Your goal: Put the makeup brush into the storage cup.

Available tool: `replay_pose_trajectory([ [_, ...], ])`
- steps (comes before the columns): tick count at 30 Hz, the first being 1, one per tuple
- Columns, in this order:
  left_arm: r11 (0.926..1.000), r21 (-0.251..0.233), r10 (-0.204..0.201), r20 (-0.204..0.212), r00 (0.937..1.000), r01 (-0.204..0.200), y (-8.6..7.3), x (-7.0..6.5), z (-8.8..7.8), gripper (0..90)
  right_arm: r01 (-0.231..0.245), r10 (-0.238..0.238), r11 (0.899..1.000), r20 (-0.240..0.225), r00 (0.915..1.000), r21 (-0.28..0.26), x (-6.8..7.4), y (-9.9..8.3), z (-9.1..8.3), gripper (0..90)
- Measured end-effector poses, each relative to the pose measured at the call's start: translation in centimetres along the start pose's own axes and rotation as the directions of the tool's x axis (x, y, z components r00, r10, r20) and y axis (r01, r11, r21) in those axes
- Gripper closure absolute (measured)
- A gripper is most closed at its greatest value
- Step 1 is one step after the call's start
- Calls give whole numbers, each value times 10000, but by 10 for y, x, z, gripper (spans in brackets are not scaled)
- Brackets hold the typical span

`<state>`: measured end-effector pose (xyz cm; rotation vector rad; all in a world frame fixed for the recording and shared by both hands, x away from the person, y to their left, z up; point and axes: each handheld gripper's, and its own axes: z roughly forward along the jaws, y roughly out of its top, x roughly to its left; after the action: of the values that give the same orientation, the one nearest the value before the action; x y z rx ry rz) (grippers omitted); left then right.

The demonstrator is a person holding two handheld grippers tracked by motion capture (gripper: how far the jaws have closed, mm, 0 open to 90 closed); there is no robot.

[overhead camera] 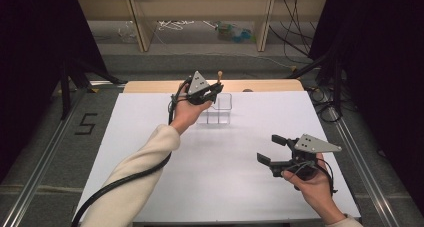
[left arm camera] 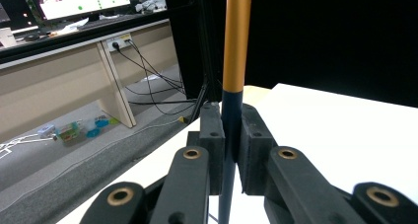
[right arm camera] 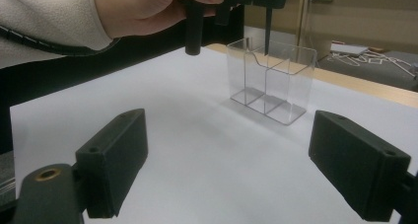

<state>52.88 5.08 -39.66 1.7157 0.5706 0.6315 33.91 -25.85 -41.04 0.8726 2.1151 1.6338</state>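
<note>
The left gripper [overhead camera: 214,90], clamped low on a light, stiff, slim gold-and-dark-blue pen [left arm camera: 235,51], holds it upright over the clear plastic compartment organiser [right arm camera: 273,81] on the white desk [overhead camera: 220,167]; the right gripper [overhead camera: 271,149] is open.

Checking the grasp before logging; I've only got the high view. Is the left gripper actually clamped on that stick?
Observer: Yes. In the left gripper view the left gripper pinches the pen on its dark lower part.
Operator: Where's the tip?
Observer: The right gripper view shows it hanging above the clear organizer, over a rear compartment.
Operator: Right gripper?
Observer: The right gripper is open, nothing between its pads, aimed at the organizer.
</note>
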Motion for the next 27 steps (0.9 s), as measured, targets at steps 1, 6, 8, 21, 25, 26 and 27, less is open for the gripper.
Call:
replay_pose_trajectory([
  [1,10000,2,12,4,10000,-12,0,0,0,824,6,-6,10000,-3,10000,-2,0,0,0,159],
  [6,10000,3,25,-11,10000,-25,0,0,0,824,-8,8,10000,-12,10000,-1,0,0,0,159],
  [8,10000,3,24,-15,10000,-24,0,0,0,824,79,-79,10000,4,10000,-28,-1,0,0,159],
  [21,10000,46,-48,-91,9999,48,-3,2,1,823,-33,33,10000,-108,9999,9,0,0,0,159],
  [25,10000,49,-64,-84,9999,64,-4,1,2,823,-56,55,10000,-167,9998,-39,1,0,1,160],
  [26,10000,48,-73,-85,9999,74,-5,1,2,823,37,-38,9999,-133,9999,-103,0,0,1,160],
  [27,9999,54,-93,-70,9999,93,-5,1,2,823,217,-218,9996,-79,9997,-165,-1,0,1,160],
])
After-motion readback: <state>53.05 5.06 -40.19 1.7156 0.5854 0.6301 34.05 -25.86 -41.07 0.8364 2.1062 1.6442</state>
